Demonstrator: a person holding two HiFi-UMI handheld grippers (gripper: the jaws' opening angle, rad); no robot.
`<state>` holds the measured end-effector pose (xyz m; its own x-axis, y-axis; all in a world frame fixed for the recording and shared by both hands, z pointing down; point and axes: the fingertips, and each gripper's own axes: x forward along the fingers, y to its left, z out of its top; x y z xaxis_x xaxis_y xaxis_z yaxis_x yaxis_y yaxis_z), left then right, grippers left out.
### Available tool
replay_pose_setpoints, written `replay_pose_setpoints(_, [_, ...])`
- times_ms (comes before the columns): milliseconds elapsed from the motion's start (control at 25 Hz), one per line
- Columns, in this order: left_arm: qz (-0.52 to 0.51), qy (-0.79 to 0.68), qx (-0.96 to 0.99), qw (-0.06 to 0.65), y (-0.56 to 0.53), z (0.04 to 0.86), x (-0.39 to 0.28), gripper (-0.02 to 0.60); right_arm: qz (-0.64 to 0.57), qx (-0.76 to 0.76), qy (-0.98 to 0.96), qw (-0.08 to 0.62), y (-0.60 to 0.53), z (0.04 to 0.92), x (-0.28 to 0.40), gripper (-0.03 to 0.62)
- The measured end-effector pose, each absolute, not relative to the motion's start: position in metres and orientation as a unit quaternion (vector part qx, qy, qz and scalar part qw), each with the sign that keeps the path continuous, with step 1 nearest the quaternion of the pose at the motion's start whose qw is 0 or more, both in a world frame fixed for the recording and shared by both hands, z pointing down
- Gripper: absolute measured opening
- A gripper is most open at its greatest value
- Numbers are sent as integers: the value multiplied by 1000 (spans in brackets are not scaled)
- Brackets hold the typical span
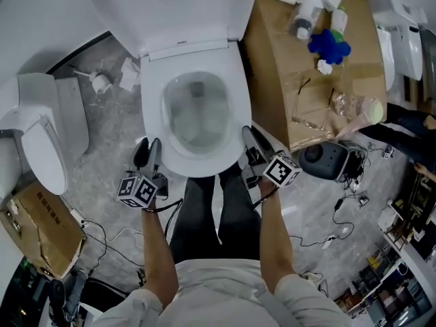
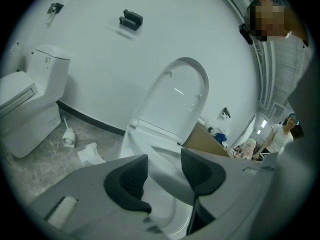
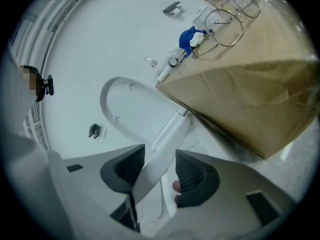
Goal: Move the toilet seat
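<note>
A white toilet stands with its lid (image 1: 177, 5) raised and the toilet seat (image 1: 153, 114) lying flat on the bowl. My left gripper (image 1: 148, 152) is at the bowl's front left and is open. In the left gripper view, the left gripper (image 2: 164, 171) shows the white seat rim (image 2: 165, 159) in the gap between its jaws, with the lid (image 2: 177, 99) upright behind. My right gripper (image 1: 253, 145) is at the front right. In the right gripper view, the right gripper (image 3: 160, 171) stands open with the seat edge (image 3: 167, 144) running between the pads and a gap on one side.
A large cardboard box (image 1: 300, 67) stands close to the toilet's right, with bottles and a blue object (image 1: 329, 45) on it. A second toilet (image 1: 41, 142) and a toilet brush (image 1: 101, 82) are to the left. A black device (image 1: 327, 161) and cables lie on the floor at the right.
</note>
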<state>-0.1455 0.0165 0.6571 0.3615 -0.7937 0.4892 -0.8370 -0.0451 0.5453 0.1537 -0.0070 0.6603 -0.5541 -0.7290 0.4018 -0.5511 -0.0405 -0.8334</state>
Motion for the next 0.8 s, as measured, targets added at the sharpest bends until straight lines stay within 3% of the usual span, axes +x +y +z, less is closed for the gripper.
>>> replay_pose_setpoints(280, [32,-561,748,354,-10,621,-144,204,-543,-478,678,130,-30,629,149,204])
replay_pose_setpoints(360, [69,-548,769,321,-23,612,-131,142,-540,-484,675,132,-34,623,149,206])
replay_pose_setpoints(400, [83,-548,773,309,-29,610,-128,172,-538,-486,675,134,-37,620,148,206])
replay_pose_setpoints(520, [76,-567,763,301,-38,602,-132,147,-534,-496,673,131,-43,613,147,209])
replay_pose_setpoints(800, [37,-583,757,293,-58,576,-137,155,-517,-526,667,105,-58,594,152,210])
